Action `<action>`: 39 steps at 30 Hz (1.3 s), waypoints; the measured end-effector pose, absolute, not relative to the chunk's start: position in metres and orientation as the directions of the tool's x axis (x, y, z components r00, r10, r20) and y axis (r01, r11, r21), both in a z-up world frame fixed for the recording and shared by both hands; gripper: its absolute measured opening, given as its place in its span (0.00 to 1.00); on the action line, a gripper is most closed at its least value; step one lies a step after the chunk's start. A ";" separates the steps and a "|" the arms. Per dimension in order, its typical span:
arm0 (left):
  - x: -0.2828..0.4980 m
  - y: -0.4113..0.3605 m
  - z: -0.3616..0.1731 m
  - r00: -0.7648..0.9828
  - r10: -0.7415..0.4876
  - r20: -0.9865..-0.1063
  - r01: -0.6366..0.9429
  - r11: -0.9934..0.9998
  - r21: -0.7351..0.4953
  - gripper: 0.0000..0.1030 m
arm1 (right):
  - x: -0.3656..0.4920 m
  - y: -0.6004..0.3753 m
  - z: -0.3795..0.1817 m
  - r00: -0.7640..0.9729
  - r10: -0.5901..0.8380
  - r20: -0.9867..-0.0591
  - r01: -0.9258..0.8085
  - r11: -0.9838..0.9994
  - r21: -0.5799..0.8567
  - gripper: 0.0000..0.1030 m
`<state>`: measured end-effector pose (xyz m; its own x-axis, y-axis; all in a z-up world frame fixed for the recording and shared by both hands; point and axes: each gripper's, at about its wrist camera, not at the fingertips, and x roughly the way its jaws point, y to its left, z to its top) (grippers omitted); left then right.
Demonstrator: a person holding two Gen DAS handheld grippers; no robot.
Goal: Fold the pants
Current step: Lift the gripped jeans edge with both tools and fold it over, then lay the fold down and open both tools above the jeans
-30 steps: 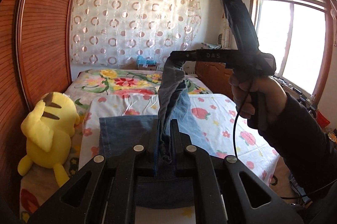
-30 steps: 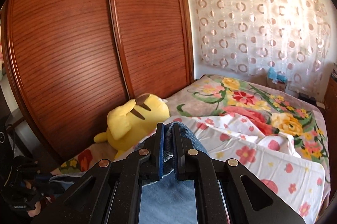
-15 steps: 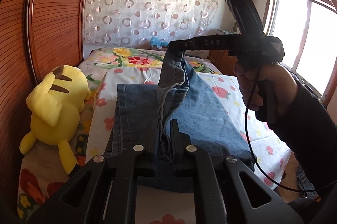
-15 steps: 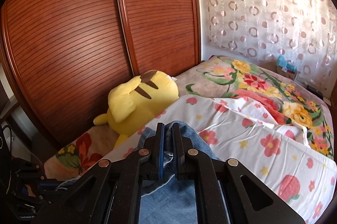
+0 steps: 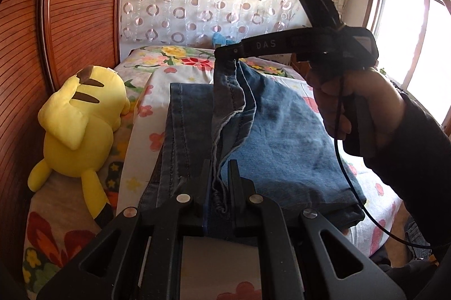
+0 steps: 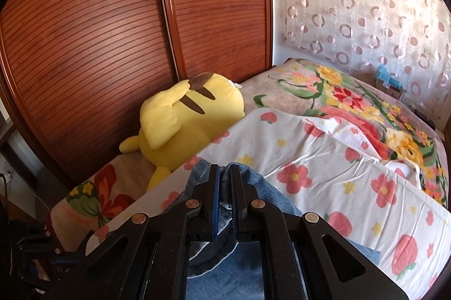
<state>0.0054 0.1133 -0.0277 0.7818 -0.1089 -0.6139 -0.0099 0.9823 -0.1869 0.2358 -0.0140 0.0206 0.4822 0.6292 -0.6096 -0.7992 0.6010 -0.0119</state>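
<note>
Blue denim pants lie folded on the bed over a white flowered sheet. My left gripper is shut on a frayed hem edge of the pants at the near end. In the left wrist view my right gripper, held by a hand, pinches the same strip of denim further back and holds it a little above the folded pile. The right wrist view shows my right gripper shut on a bunch of denim, just above the sheet.
A yellow plush toy lies along the bed's left side, against the wooden wardrobe doors. A flowered blanket covers the far part of the bed. A curtain hangs behind, and a window is at the right.
Both grippers have sunk toward the bed with the denim edge still held. The raised flap now hangs lower and more of the pants lies flat on the sheet.
</note>
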 end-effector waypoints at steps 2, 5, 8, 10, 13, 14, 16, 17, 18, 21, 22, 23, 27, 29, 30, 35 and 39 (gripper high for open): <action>0.007 0.114 -0.031 0.778 -0.109 -0.619 -0.014 0.982 -0.190 0.10 | 0.236 -0.011 0.019 0.482 0.623 -0.616 -0.798 0.602 -0.016 0.07; 0.009 0.116 -0.037 0.766 -0.105 -0.634 -0.025 0.981 -0.193 0.10 | 0.237 -0.005 0.016 0.481 0.614 -0.625 -0.795 0.606 -0.017 0.07; 0.010 0.117 -0.042 0.758 -0.103 -0.644 -0.031 0.981 -0.194 0.10 | 0.237 -0.001 0.012 0.485 0.606 -0.630 -0.793 0.609 -0.026 0.07; 0.009 0.117 -0.046 0.754 -0.104 -0.648 -0.034 0.980 -0.197 0.10 | 0.238 0.002 0.010 0.485 0.604 -0.633 -0.792 0.610 -0.025 0.07; 0.010 0.119 -0.052 0.746 -0.103 -0.658 -0.046 0.978 -0.206 0.10 | 0.242 0.008 0.004 0.483 0.592 -0.645 -0.786 0.618 -0.021 0.07; 0.010 0.120 -0.054 0.742 -0.102 -0.662 -0.051 0.977 -0.207 0.10 | 0.242 0.010 0.003 0.485 0.587 -0.648 -0.784 0.620 -0.025 0.07; 0.011 0.120 -0.056 0.736 -0.097 -0.670 -0.056 0.978 -0.202 0.10 | 0.242 0.009 0.003 0.487 0.588 -0.646 -0.783 0.622 -0.024 0.07; 0.010 0.120 -0.056 0.734 -0.096 -0.672 -0.057 0.978 -0.202 0.10 | 0.241 0.007 0.004 0.484 0.599 -0.638 -0.784 0.621 -0.013 0.07; 0.009 0.120 -0.057 0.734 -0.096 -0.672 -0.058 0.977 -0.203 0.10 | 0.241 0.003 0.006 0.484 0.602 -0.635 -0.783 0.622 -0.007 0.07; 0.009 0.120 -0.057 0.735 -0.092 -0.671 -0.062 0.977 -0.202 0.10 | 0.242 -0.010 0.013 0.513 0.583 -0.630 -0.762 0.647 -0.021 0.23; 0.009 0.120 -0.057 0.737 -0.093 -0.669 -0.063 0.977 -0.204 0.10 | 0.240 -0.018 0.016 0.519 0.587 -0.622 -0.761 0.648 -0.023 0.23; 0.009 0.120 -0.058 0.738 -0.094 -0.669 -0.063 0.977 -0.206 0.10 | 0.239 -0.026 0.018 0.522 0.590 -0.616 -0.762 0.647 -0.027 0.23; 0.009 0.123 -0.057 0.736 -0.095 -0.671 -0.067 0.975 -0.212 0.18 | 0.232 -0.063 0.021 0.561 0.566 -0.604 -0.741 0.669 -0.061 0.23; 0.009 0.125 -0.056 0.738 -0.087 -0.669 -0.074 0.975 -0.209 0.36 | 0.228 -0.088 0.020 0.576 0.553 -0.602 -0.726 0.685 -0.065 0.24; 0.009 0.126 -0.055 0.742 -0.089 -0.664 -0.075 0.974 -0.215 0.41 | 0.227 -0.099 0.019 0.581 0.546 -0.603 -0.719 0.691 -0.067 0.24; 0.015 0.127 -0.053 0.738 -0.103 -0.666 -0.067 0.972 -0.224 0.67 | 0.209 -0.150 0.010 0.618 0.495 -0.611 -0.677 0.730 -0.094 0.39; 0.022 0.120 -0.046 0.751 -0.108 -0.651 -0.048 0.975 -0.217 0.73 | 0.188 -0.180 0.010 0.631 0.476 -0.613 -0.652 0.753 -0.086 0.42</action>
<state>0.0223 0.1201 -0.0459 0.7511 -0.1082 -0.6513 -0.0480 0.9749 -0.2174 0.1880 -0.1804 0.0095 0.6308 0.4764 -0.6125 -0.6520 0.7534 -0.0856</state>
